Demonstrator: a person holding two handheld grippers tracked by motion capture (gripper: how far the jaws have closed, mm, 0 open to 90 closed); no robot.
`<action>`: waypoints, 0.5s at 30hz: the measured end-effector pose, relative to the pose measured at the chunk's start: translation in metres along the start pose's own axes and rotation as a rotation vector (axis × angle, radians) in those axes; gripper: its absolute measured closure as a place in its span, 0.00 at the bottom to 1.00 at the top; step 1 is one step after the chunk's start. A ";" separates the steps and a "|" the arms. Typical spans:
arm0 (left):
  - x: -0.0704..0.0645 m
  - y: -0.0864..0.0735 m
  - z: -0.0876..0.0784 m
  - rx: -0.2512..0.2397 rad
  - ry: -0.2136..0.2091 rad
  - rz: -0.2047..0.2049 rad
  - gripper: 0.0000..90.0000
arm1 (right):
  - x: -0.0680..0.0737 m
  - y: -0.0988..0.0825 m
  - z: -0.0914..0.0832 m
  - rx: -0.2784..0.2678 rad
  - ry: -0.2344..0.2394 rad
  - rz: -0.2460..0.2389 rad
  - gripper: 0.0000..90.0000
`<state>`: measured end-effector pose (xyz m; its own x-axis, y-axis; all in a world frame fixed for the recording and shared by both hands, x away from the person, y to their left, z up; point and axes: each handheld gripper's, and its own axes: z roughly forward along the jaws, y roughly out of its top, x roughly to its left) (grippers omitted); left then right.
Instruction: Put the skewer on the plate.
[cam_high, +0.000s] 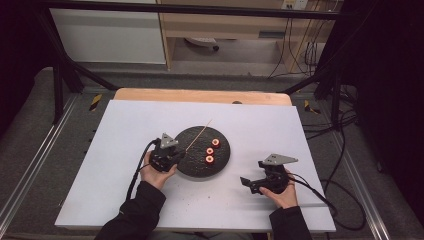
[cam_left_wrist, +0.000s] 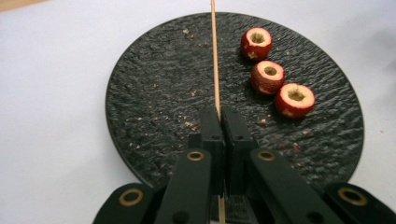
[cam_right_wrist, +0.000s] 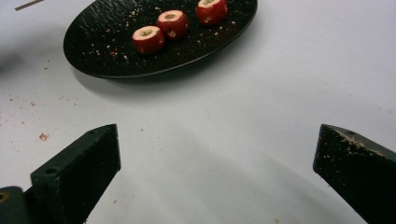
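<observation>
A round black plate (cam_high: 197, 165) (cam_left_wrist: 154, 93) (cam_right_wrist: 102, 56) lies mid-table. Three cored red fruits (cam_high: 212, 151) (cam_left_wrist: 270, 76) (cam_right_wrist: 172, 23) sit in a row on its right half. A thin wooden skewer (cam_high: 200, 134) (cam_left_wrist: 215, 60) slants over the plate, and its far tip reaches past the rim. My left gripper (cam_high: 172, 154) (cam_left_wrist: 219, 114) is at the plate's left edge, shut on the skewer's near end. My right gripper (cam_high: 246, 181) (cam_right_wrist: 217, 154) stands open over the bare white board, to the right of the plate and nearer me, with nothing between its jaws.
The white board (cam_high: 125, 130) covers a wooden table (cam_high: 200, 95). Crumbs are scattered on the plate and on the board near it. Black frame bars (cam_high: 60, 70) and cables (cam_high: 340, 165) run along the sides.
</observation>
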<state>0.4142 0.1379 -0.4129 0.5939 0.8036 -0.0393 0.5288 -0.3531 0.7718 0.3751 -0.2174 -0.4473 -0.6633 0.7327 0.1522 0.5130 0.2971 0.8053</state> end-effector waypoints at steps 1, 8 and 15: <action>-0.001 0.000 0.003 0.005 0.001 -0.002 0.98 | -0.001 -0.001 -0.001 0.000 -0.002 0.002 0.02; -0.009 0.005 0.022 0.045 0.014 0.011 0.98 | -0.007 -0.008 -0.008 0.001 -0.014 0.008 0.02; -0.016 0.005 0.033 0.077 0.023 0.027 0.98 | -0.009 -0.010 -0.011 -0.003 -0.017 0.013 0.02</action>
<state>0.4277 0.1073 -0.4294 0.5952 0.8036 -0.0040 0.5583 -0.4100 0.7212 0.3697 -0.2339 -0.4508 -0.6473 0.7467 0.1530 0.5200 0.2858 0.8049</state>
